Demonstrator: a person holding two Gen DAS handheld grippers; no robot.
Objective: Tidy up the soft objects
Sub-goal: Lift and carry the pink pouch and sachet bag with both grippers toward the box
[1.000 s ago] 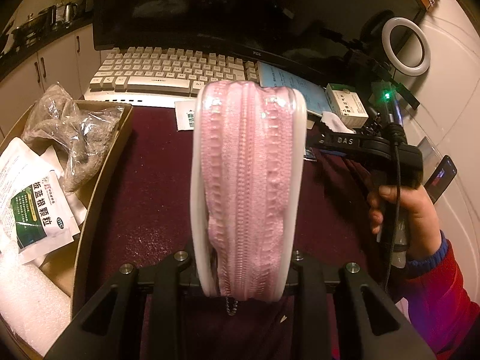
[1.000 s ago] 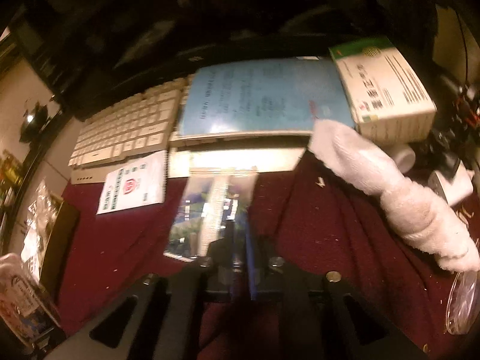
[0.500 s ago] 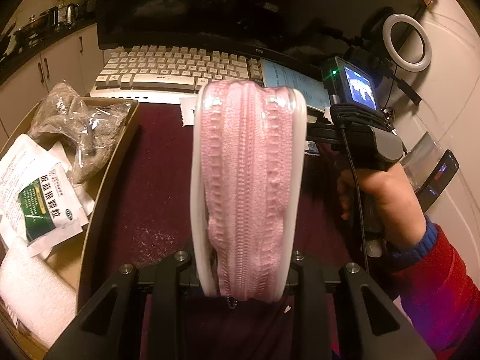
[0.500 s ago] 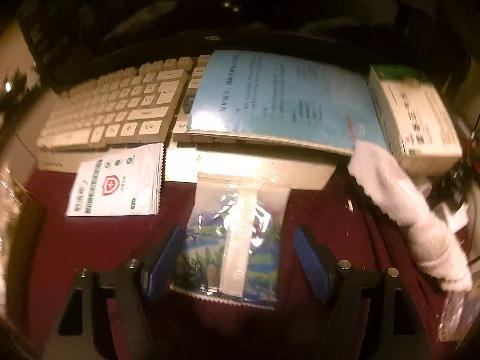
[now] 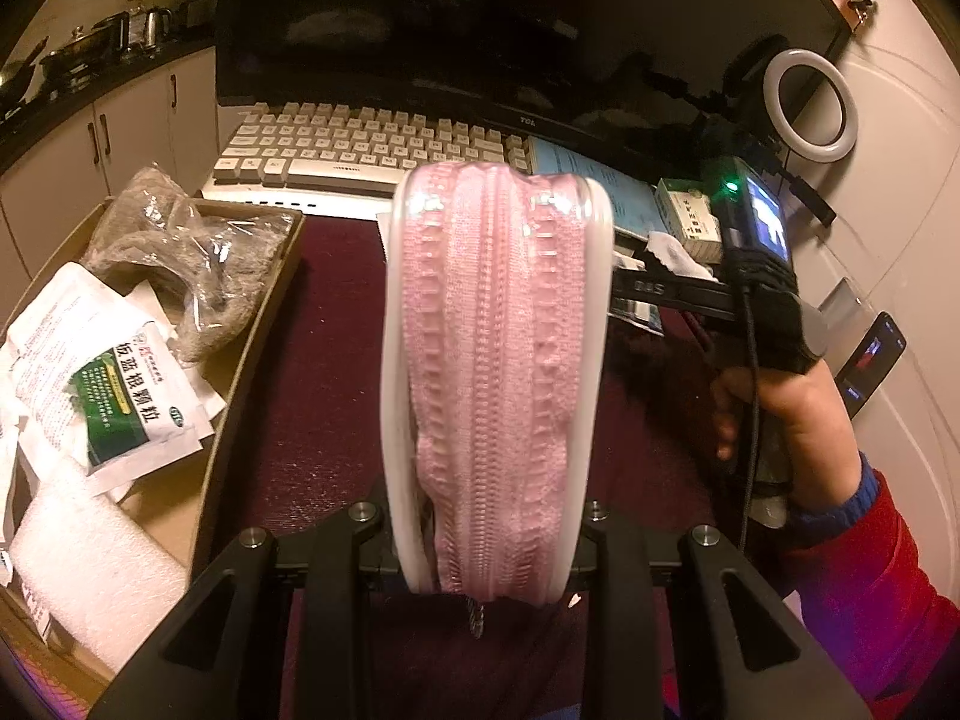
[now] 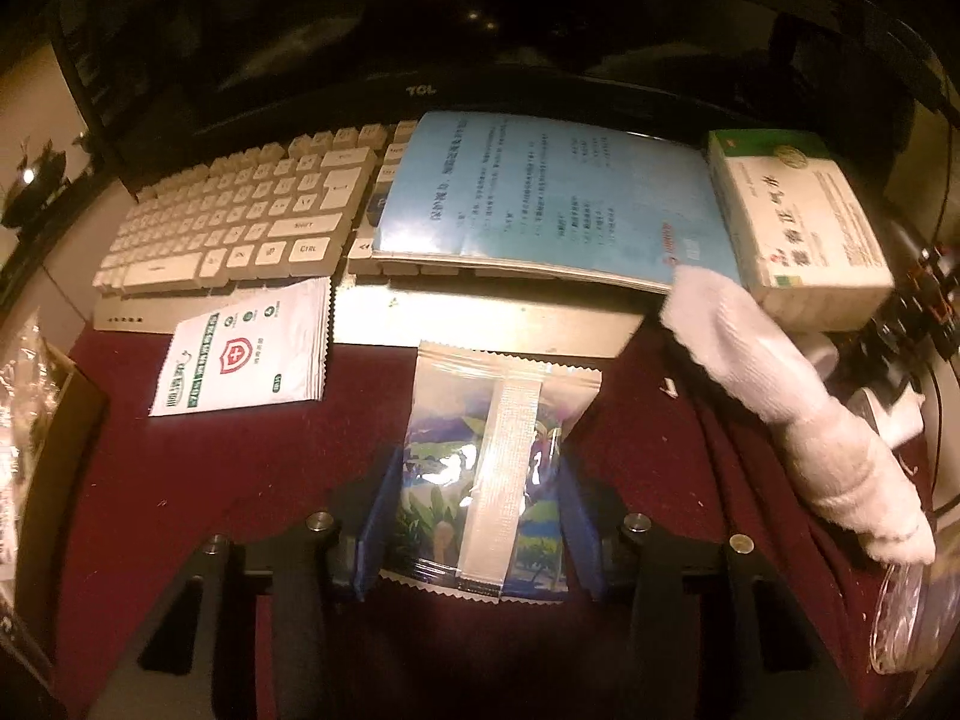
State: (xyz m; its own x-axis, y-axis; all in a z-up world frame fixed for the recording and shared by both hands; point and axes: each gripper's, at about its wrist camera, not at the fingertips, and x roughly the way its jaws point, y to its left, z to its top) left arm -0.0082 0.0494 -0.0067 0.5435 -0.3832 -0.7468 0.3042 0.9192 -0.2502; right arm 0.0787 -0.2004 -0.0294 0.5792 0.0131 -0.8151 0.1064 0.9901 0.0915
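My left gripper [image 5: 480, 510] is shut on a pink zippered pouch [image 5: 492, 330] with white rims, held upright above the maroon cloth [image 5: 324, 372]. In the right wrist view, a printed clear sachet [image 6: 498, 438] lies flat on the cloth. My right gripper [image 6: 477, 516] straddles the sachet and its jaws are closing. The blue pads [image 6: 375, 516] stand right at the sachet's two side edges, and no squeeze shows. A hand [image 5: 780, 414] in a red sleeve holds that gripper at the right of the left wrist view.
A cardboard box [image 5: 264, 312] at the left holds a bagged grey item [image 5: 180, 258], medicine sachets and white foam. A keyboard [image 6: 240, 228], blue booklet [image 6: 540, 192], medicine box [image 6: 798, 222] and monitor [image 5: 480, 30] line the back. A rolled white sock [image 6: 780, 414] and wipe sachet [image 6: 246, 348] lie nearby.
My right gripper's jaws went from nearly shut to wide, then narrowed around the sachet, which now lies sharp and flat between them. The left gripper and pouch stayed put.
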